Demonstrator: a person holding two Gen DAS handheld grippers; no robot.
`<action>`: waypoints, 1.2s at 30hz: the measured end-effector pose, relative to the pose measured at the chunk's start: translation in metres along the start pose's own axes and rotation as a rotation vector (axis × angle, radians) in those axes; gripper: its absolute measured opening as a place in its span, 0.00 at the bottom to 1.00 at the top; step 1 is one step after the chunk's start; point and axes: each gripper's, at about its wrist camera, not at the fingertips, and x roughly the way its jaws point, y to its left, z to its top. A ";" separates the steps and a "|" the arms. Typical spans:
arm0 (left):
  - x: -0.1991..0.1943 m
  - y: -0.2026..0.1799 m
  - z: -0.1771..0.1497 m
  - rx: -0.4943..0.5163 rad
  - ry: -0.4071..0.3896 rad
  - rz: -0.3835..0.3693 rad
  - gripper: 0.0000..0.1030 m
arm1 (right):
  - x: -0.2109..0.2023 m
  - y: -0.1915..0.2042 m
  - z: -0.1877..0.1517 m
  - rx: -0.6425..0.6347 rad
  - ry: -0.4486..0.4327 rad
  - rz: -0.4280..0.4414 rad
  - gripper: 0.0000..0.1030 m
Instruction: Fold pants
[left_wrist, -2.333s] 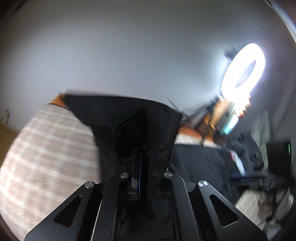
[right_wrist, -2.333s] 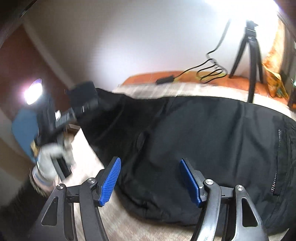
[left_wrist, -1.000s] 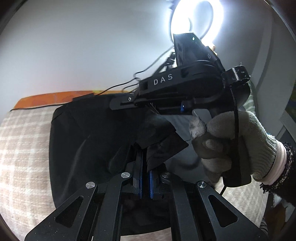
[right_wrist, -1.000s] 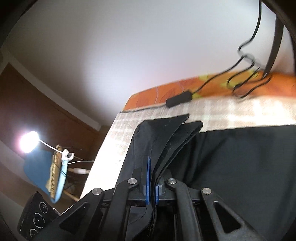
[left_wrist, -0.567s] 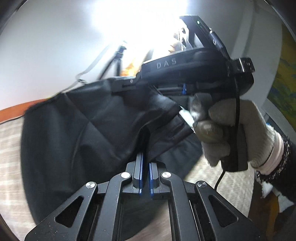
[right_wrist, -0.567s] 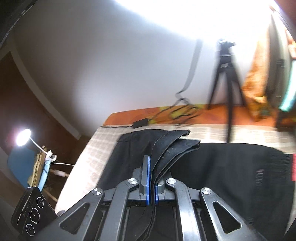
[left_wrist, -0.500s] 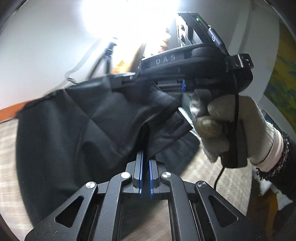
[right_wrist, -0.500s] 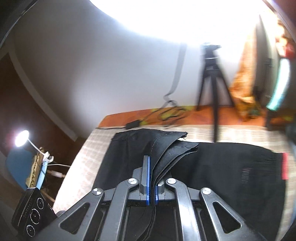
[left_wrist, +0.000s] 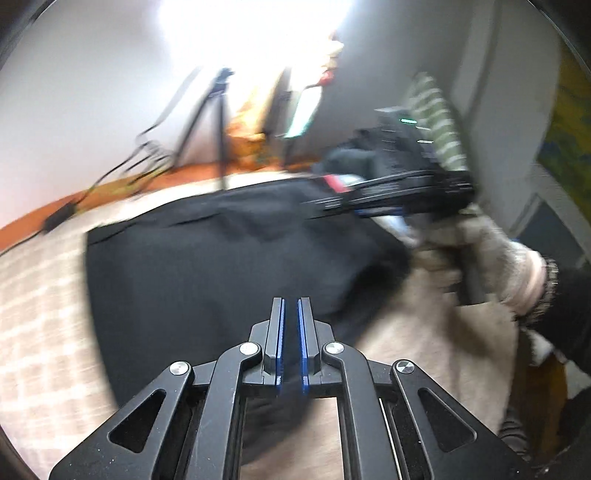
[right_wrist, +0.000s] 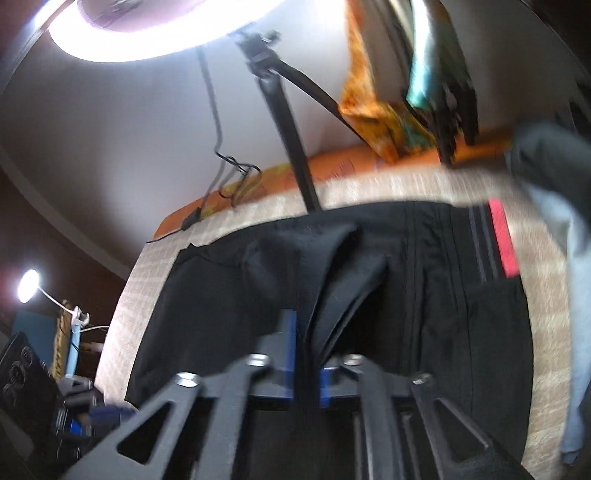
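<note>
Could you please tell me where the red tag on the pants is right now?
In the right wrist view, the red tag sits on the right end of the black pants, near the grey garment at the bed's edge.
</note>
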 end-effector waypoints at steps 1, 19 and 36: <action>0.001 0.008 -0.003 -0.011 0.010 0.017 0.05 | 0.002 -0.005 0.000 0.025 0.013 0.021 0.46; 0.005 0.043 -0.020 -0.094 0.042 0.057 0.27 | 0.029 0.004 0.019 -0.021 -0.001 -0.009 0.03; -0.012 0.087 -0.056 -0.378 0.047 0.165 0.52 | 0.008 0.029 0.014 -0.220 -0.047 -0.352 0.49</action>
